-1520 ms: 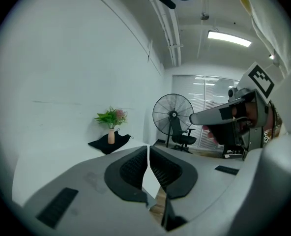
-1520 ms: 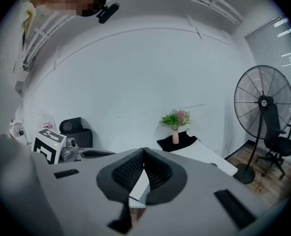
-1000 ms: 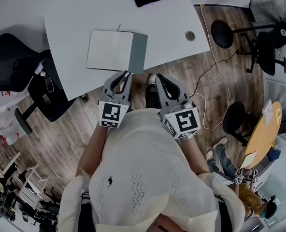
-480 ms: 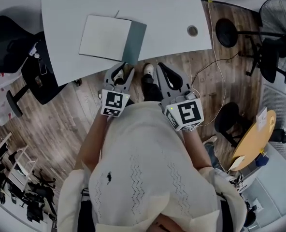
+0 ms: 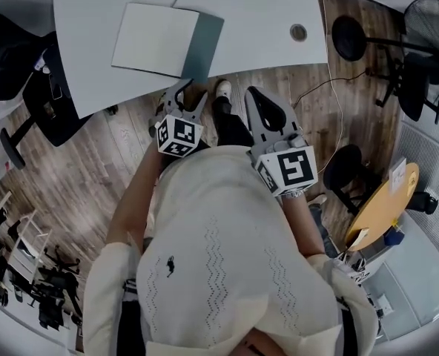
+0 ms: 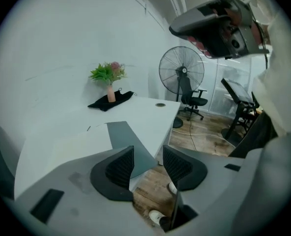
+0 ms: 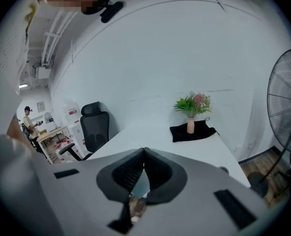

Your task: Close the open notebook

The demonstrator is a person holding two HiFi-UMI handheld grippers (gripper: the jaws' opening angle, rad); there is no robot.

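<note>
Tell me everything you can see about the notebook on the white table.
The notebook lies open and flat on the white table, close to its near edge. Its left half shows a blank, pale paper page. Its right half is a narrower, plain grey panel, likely the inside of the cover. A thin dark strand, maybe a bookmark ribbon, pokes past its far edge. Nothing rests on it, and only the table touches it.

1. Cream knit sweater [image 5: 227, 265], zigzag rows down the front; small dark emblem [image 5: 169, 265] on its chest.
2. Dark trousers [image 5: 230, 128], white shoe [image 5: 223, 88] beyond the sweater's hem.
3. Grey shells on left gripper [image 5: 190, 92] and right gripper [image 5: 251, 93]; black ribbed pads [image 6: 118, 168]; black-and-white marker cube [image 5: 179, 136] at each sweater-side end.
</note>
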